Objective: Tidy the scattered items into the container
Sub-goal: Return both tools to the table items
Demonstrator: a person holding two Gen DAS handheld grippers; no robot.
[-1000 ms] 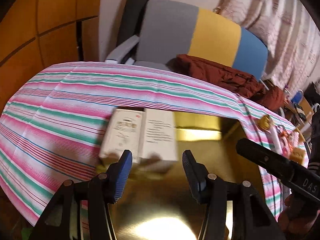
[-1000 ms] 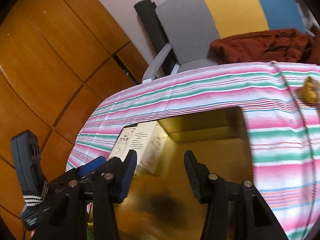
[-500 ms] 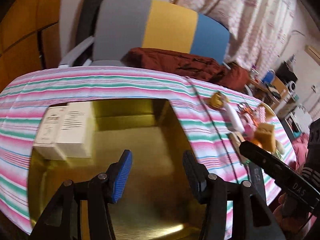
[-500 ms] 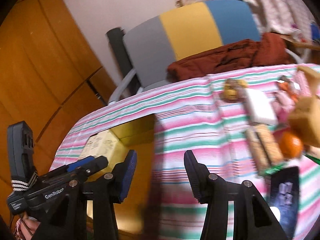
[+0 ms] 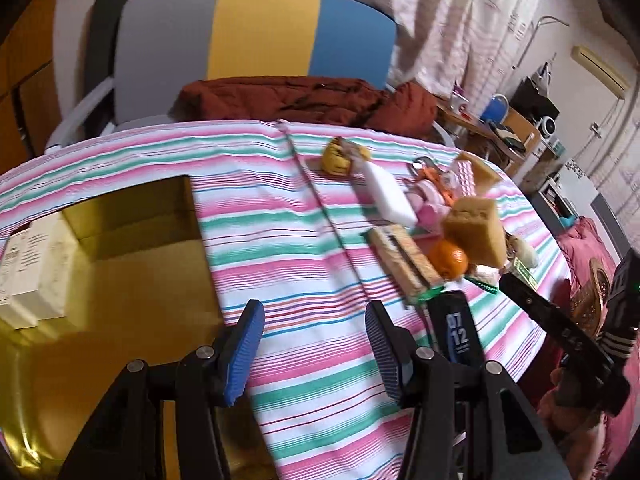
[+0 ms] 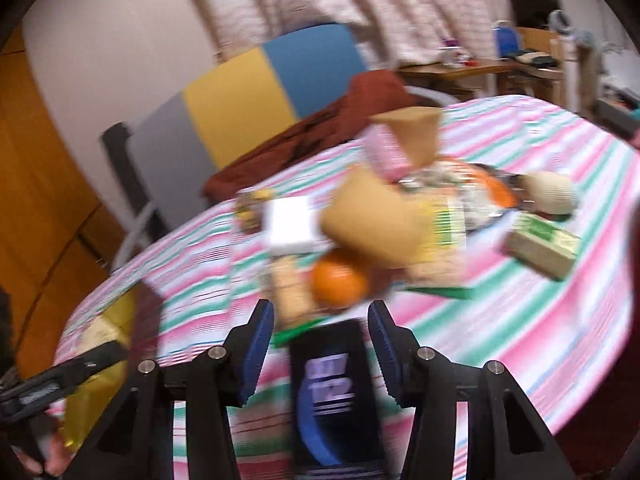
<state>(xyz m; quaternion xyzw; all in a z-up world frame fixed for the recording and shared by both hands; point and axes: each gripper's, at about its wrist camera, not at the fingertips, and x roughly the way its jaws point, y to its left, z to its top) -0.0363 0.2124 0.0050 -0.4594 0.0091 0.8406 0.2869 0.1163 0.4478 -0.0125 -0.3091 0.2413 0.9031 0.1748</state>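
Hovering over the striped surface, the left gripper is holding its blue jaws apart with nothing between them, and the right gripper is doing likewise, its jaws parted and empty above a dark phone-like slab lying at the near edge. Just beyond that slab the scattered pile is waiting: an orange is resting against a long biscuit-like packet, and a tan sponge block is leaning over the fruit. The orange is probably going to be firm but round and apt to roll, so it is asking for a grip across its widest part; the sponge is likely light and soft, giving under pressure, and is best pinched across its flat faces. The slab is looking stiff, thin and slippery, lying flat, so taking it by its long edges seems wise. A white block is lying further back, and a small yellow toy is sitting towards the far edge. The gold container is sitting at the left side of the surface, already holding a white box against its left wall. Behind everything a chair is carrying a rust-coloured jacket.
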